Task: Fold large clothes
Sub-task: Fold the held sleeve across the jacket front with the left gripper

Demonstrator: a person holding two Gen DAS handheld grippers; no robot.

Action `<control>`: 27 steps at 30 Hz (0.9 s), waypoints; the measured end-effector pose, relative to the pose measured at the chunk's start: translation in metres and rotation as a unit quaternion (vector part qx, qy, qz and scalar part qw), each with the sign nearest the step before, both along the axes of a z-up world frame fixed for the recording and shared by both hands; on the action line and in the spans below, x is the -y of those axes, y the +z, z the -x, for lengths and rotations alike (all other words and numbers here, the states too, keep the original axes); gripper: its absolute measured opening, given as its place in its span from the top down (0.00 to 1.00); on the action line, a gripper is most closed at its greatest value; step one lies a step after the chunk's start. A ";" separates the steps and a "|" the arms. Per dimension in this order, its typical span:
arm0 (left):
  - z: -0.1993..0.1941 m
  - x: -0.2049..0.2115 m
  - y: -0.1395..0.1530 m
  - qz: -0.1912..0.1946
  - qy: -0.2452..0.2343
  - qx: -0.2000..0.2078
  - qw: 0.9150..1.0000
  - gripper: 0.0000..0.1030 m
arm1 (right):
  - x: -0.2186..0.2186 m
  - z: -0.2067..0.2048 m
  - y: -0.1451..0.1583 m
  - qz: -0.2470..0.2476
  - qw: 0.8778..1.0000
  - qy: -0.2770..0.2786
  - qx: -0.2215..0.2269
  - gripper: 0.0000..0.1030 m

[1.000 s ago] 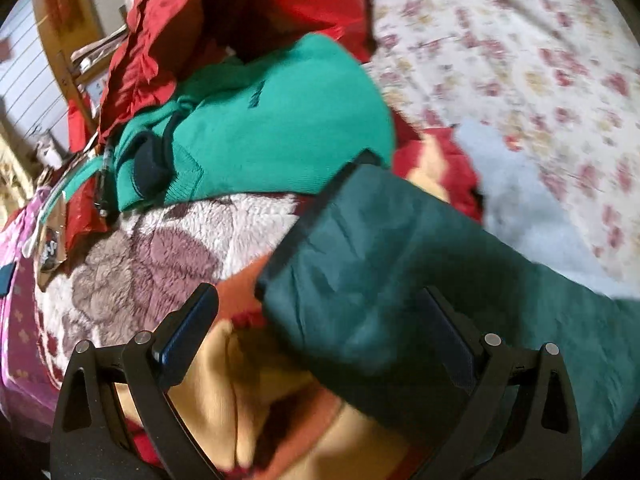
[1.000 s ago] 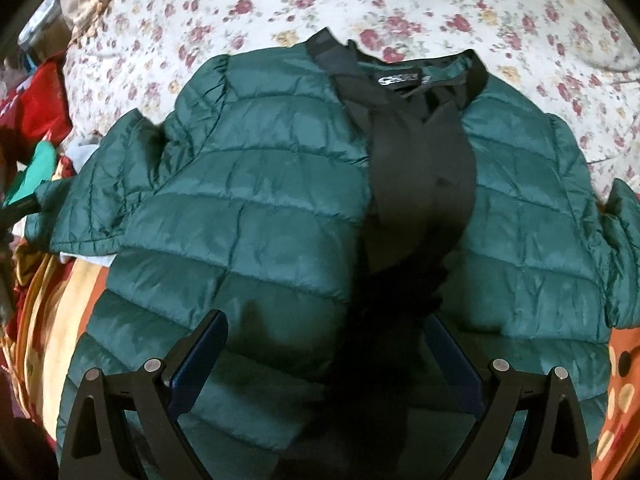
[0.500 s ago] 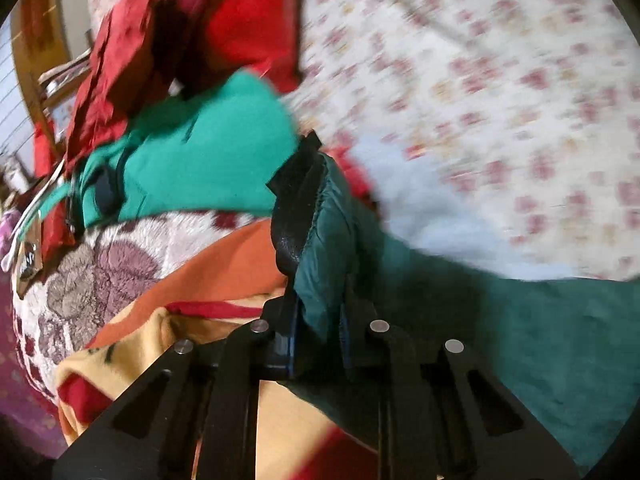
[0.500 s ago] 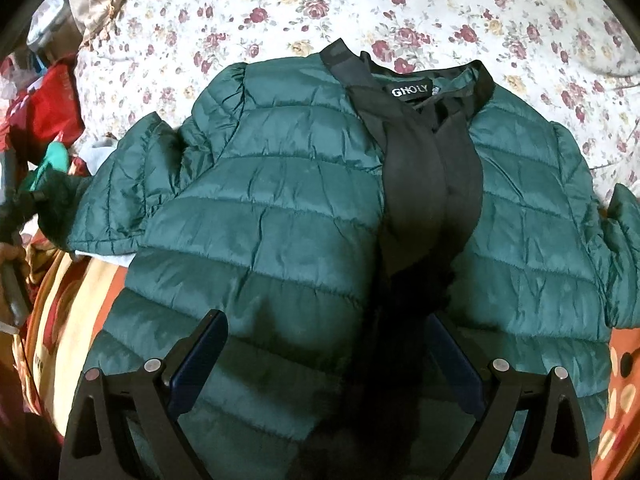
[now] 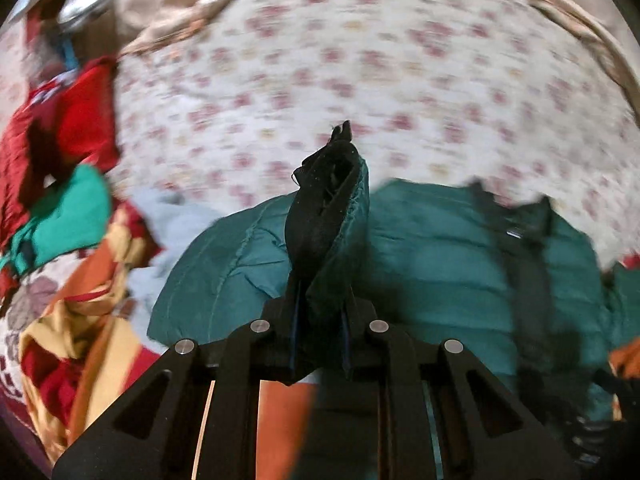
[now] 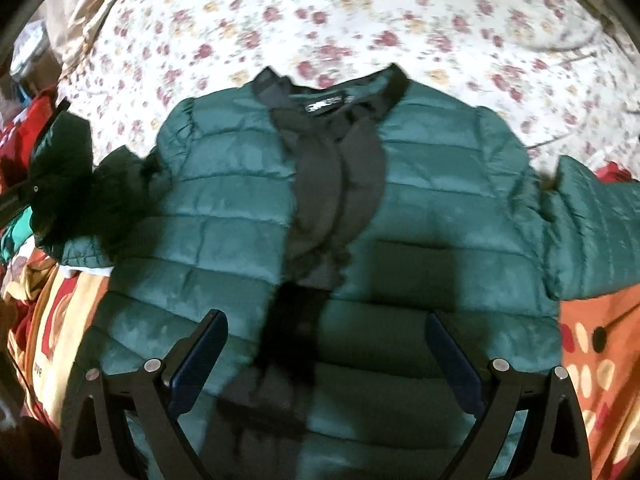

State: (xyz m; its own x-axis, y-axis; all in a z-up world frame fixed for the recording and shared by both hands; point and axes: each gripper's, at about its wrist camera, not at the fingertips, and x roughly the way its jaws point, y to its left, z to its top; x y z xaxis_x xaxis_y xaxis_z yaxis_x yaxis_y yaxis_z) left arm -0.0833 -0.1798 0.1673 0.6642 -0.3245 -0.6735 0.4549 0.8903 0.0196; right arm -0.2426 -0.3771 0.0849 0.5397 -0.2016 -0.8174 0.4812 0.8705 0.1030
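A dark green quilted jacket [image 6: 248, 216] with a black front placket lies face up on a floral bedsheet [image 6: 360, 20]. My left gripper [image 5: 320, 304] is shut on the black-edged cuff of the jacket's left sleeve [image 5: 332, 208] and holds it raised over the jacket body [image 5: 440, 256]. In the right wrist view that lifted sleeve [image 6: 60, 168] shows at the far left. My right gripper [image 6: 324, 364] is open and empty, hovering above the jacket's lower front. The other sleeve [image 6: 592, 232] lies spread out to the right.
A pile of red [image 5: 52, 120] and bright green clothes [image 5: 64, 216] lies at the left. An orange, yellow and red patterned blanket [image 5: 80, 320] lies under the jacket's lower edge and shows at right [image 6: 592, 360]. The bed's tan edge [image 5: 580, 12] curves along the back.
My left gripper closed on the sleeve cuff, lifted it and swung it right toward the jacket body. My right gripper stayed open and drew back slightly from the jacket.
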 end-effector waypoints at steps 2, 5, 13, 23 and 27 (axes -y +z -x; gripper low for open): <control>0.017 0.025 0.002 -0.005 -0.026 0.003 1.000 0.85 | 0.008 0.009 0.000 0.002 1.000 -0.007 0.001 0.05; 0.036 0.058 0.001 -0.004 -0.056 0.001 0.998 0.85 | 0.020 0.023 -0.002 0.003 1.000 -0.020 0.003 0.05; 0.066 0.119 -0.019 -0.013 -0.113 -0.022 0.993 0.85 | 0.053 0.043 -0.014 -0.001 0.999 -0.045 -0.005 0.05; 0.083 0.162 -0.052 -0.010 -0.161 -0.065 0.985 0.85 | 0.086 0.058 -0.020 0.020 0.997 -0.073 -0.008 0.05; 0.084 0.173 -0.066 -0.001 -0.177 -0.083 0.981 0.79 | 0.097 0.065 -0.026 0.006 0.996 -0.084 -0.010 0.05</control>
